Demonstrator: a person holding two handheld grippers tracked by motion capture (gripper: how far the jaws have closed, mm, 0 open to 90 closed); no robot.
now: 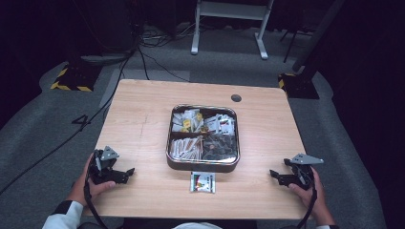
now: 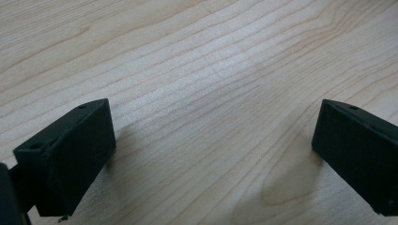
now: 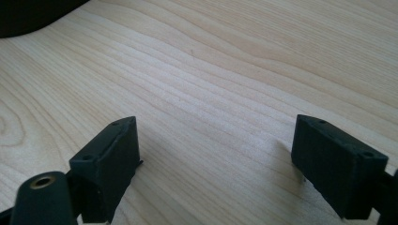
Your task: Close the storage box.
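Note:
A square metal tin [image 1: 202, 164] sits at the middle of the wooden table [image 1: 143, 119], split into compartments holding several small packets and dark pieces. One small packet [image 1: 202, 182] lies flat on the table just in front of the tin. My left gripper [image 1: 125, 174] rests near the front left edge, held by a hand, jaws pointing right toward the tin. My right gripper [image 1: 277, 177] rests near the front right edge, jaws pointing left. In the left gripper view the left gripper [image 2: 211, 154] stands open over bare wood. The right gripper [image 3: 216, 164] is likewise open, nothing between its jaws.
A small dark round cap [image 1: 236, 98] sits in the table near the far edge. Beyond the table lie grey carpet, cables [image 1: 143, 52] and a white stand's legs [image 1: 229, 28]. Bare wood stretches on both sides of the tin.

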